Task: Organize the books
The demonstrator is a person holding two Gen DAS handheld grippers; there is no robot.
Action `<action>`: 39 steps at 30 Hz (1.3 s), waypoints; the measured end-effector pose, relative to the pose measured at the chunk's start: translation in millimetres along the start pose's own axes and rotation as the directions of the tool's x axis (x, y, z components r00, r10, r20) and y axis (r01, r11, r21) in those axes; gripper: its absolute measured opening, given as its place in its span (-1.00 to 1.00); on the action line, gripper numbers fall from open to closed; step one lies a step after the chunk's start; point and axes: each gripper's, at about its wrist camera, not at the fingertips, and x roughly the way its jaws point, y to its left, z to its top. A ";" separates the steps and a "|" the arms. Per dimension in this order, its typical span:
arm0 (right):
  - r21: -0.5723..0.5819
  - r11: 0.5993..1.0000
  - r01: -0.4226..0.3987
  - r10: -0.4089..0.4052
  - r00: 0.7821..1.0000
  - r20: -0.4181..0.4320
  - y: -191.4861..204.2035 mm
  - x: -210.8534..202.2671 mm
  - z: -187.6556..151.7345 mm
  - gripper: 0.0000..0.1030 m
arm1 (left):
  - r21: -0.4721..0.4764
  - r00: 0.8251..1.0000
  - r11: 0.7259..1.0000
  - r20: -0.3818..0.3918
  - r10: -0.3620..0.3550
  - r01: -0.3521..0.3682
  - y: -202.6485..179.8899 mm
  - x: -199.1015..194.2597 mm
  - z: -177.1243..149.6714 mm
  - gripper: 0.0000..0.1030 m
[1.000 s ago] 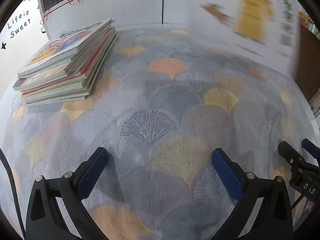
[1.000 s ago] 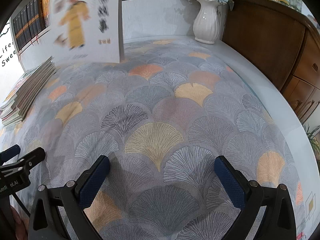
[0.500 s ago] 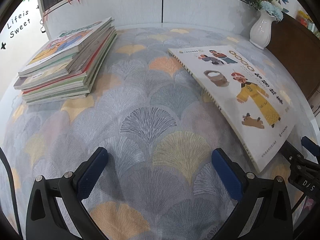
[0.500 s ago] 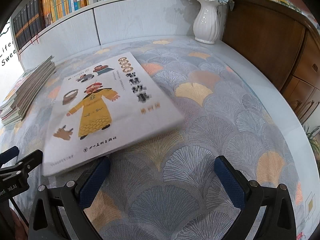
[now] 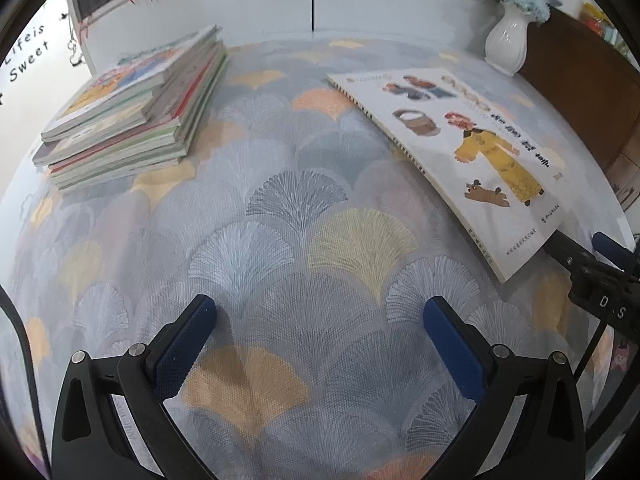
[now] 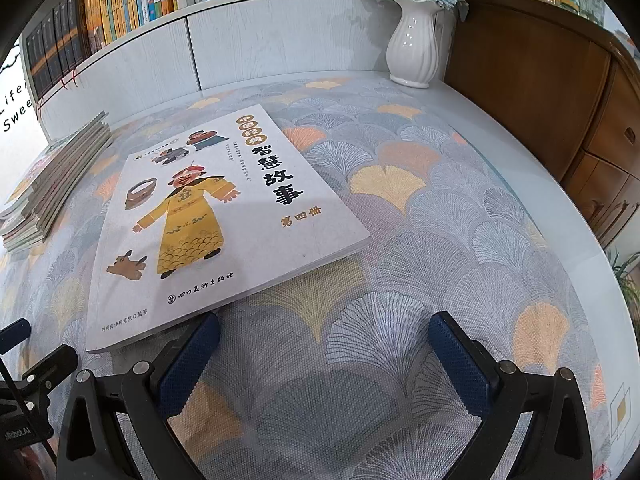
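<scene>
A white picture book [image 6: 216, 216] with a figure in a yellow robe lies flat on the patterned tablecloth, seen at the right in the left wrist view [image 5: 460, 152]. A stack of several books [image 5: 132, 108] sits at the far left, also visible at the left edge of the right wrist view [image 6: 52, 184]. My left gripper [image 5: 320, 324] is open over bare cloth, apart from both. My right gripper [image 6: 324, 340] is open too, its left finger [image 6: 188, 360] just short of the picture book's near edge. The right gripper's side [image 5: 600, 276] shows at the book's near corner.
A white vase [image 6: 414, 52] with blue flowers stands at the back right beside a brown wooden cabinet [image 6: 560, 96]. A white shelf wall [image 6: 240, 40] with rows of books runs along the back. The table edge [image 6: 560, 208] curves down the right side.
One second ago the picture book was upright and blurred in the air at the back; it has dropped flat onto the cloth and settled. Both grippers stayed in place.
</scene>
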 end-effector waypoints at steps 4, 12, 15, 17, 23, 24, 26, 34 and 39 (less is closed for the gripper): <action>0.000 1.000 0.000 0.000 1.000 0.000 0.1 0.0 -0.1 1.00 | 0.015 0.995 1.000 -0.100 -0.008 0.009 -0.5 6.5 12.6 1.00; 0.000 1.000 0.000 0.000 1.000 0.000 0.1 0.1 0.1 1.00 | 0.042 0.992 0.999 -0.122 -0.018 0.023 -1.7 9.8 15.8 1.00; 0.000 1.000 0.001 -0.001 1.000 0.000 0.1 0.1 0.0 1.00 | 0.044 0.991 0.999 -0.130 -0.018 0.024 -1.8 10.7 17.3 1.00; 0.001 1.000 0.001 -0.001 1.000 0.000 0.1 0.1 -0.1 1.00 | 0.046 0.991 0.999 -0.136 -0.018 0.025 -2.1 11.5 18.3 1.00; 0.001 1.000 0.001 -0.001 1.000 0.000 0.2 0.1 -0.2 1.00 | 0.045 0.994 0.999 -0.104 -0.020 0.024 -0.8 9.4 15.8 1.00; 0.001 1.000 0.001 -0.001 1.000 0.000 0.2 0.1 -0.3 1.00 | 0.044 0.994 0.999 -0.108 -0.021 0.026 -0.7 8.9 14.8 1.00; 0.001 1.000 0.001 -0.001 1.000 0.000 0.2 0.1 -0.1 1.00 | 0.049 0.992 0.998 -0.123 -0.027 0.033 -0.2 9.3 15.8 1.00; 0.001 1.000 0.001 -0.001 1.000 0.000 0.4 0.0 0.0 1.00 | 0.029 0.990 0.999 -0.137 -0.018 0.022 0.3 12.5 20.8 1.00; 0.001 1.000 0.001 -0.001 1.000 0.000 0.4 0.0 -0.1 1.00 | 0.018 0.987 1.000 -0.158 -0.011 0.014 -0.1 14.7 23.7 1.00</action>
